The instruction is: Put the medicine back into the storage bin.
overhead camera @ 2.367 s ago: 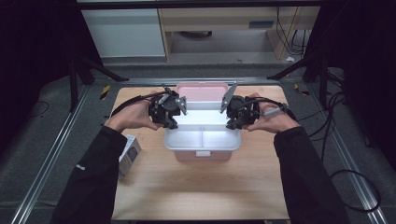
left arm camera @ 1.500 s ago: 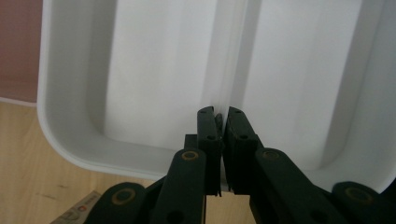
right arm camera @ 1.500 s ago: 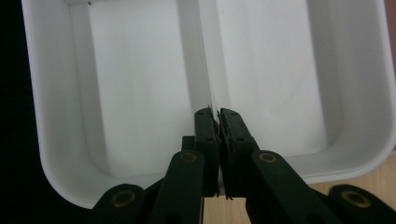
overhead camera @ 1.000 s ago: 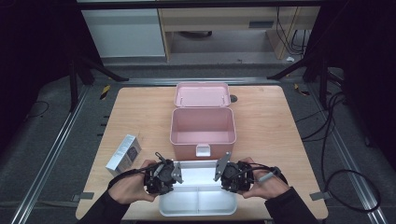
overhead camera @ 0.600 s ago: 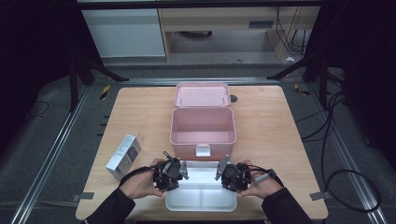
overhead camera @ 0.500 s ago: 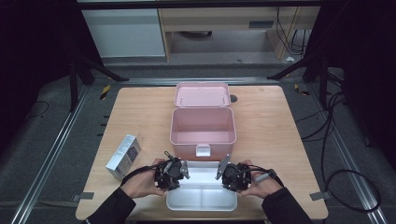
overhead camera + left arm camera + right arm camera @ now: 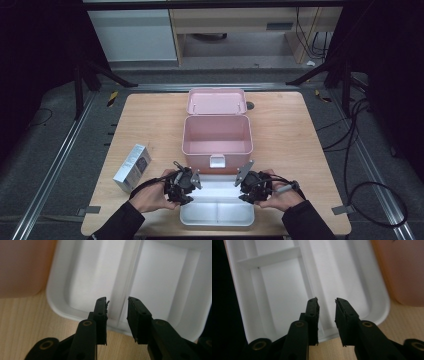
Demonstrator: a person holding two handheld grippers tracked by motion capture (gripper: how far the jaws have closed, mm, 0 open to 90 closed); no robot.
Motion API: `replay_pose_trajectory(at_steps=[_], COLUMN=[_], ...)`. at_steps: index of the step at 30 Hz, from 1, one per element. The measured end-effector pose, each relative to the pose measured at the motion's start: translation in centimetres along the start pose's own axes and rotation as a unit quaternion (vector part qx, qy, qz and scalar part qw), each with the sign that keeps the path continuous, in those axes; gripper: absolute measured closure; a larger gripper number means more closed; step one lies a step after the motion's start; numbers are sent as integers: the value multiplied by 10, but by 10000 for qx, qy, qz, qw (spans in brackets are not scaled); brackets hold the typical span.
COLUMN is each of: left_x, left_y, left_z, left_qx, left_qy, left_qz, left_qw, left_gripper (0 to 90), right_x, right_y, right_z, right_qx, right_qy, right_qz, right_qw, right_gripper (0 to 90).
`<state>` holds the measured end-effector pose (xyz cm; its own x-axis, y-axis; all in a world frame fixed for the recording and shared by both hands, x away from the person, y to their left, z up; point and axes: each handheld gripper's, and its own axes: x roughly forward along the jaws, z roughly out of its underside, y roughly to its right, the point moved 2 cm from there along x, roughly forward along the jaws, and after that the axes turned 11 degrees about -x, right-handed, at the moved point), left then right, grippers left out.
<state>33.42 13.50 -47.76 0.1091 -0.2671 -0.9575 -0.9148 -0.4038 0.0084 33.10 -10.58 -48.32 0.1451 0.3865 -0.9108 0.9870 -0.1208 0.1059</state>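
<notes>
With the white divided tray (image 7: 217, 209) lying flat on the table's near edge, in front of the open pink box (image 7: 216, 134), both the left gripper (image 7: 117, 305) and right gripper (image 7: 326, 305) hang over its ends, jaws narrowly parted and empty, so I'd back them straight off without nudging it.

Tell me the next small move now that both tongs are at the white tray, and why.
Probably back both tongs off the white tray. It sits on the table in front of the open pink box. The left tongs and right tongs both gape with nothing between their jaws, each poised over a short end of the tray, so it looks set down and let go.
</notes>
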Motion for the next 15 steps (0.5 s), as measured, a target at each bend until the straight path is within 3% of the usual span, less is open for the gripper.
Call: replay_pose_trajectory(at_steps=[3,4,5,6,7,8,10,12,13,14,15], left_x=[-7,-13,-13,-19,-19,-24,-28,-31,-31,-34,-35], left_y=[-4,-9,-9,-15,-15,-22,-28,-34,-34,-37,-39], left_z=[1,3,3,6,6,10,15,22,22,25,27], left_qx=[-177,-338,-338,-577,-577,-899,-1230,-1450,-1450,-1638,-1718], left_qy=[213,393,393,565,565,777,972,1114,1114,1212,1272], left_qz=[-102,-227,-227,-335,-335,-440,-541,-611,-611,-631,-647], left_qw=[9996,9984,9984,9962,9962,9919,9862,9812,9812,9770,9747], left_gripper=[593,575,554,529,497,471,423,388,378,378,362], right_x=[-11,-15,-15,-22,-25,-28,-33,-36,-36,-37,-39], right_y=[6,8,8,13,15,17,20,24,24,27,30], right_z=[3,5,5,9,12,15,21,29,29,33,38], right_qx=[184,282,282,446,547,634,769,988,988,1107,1256], right_qy=[355,465,465,617,665,698,769,830,830,834,852], right_qz=[320,429,429,555,663,738,858,1042,1042,1131,1248], right_qw=[9987,9976,9976,9956,9941,9928,9904,9861,9861,9839,9805], right_gripper=[613,586,586,543,514,510,481,449,449,425,404])
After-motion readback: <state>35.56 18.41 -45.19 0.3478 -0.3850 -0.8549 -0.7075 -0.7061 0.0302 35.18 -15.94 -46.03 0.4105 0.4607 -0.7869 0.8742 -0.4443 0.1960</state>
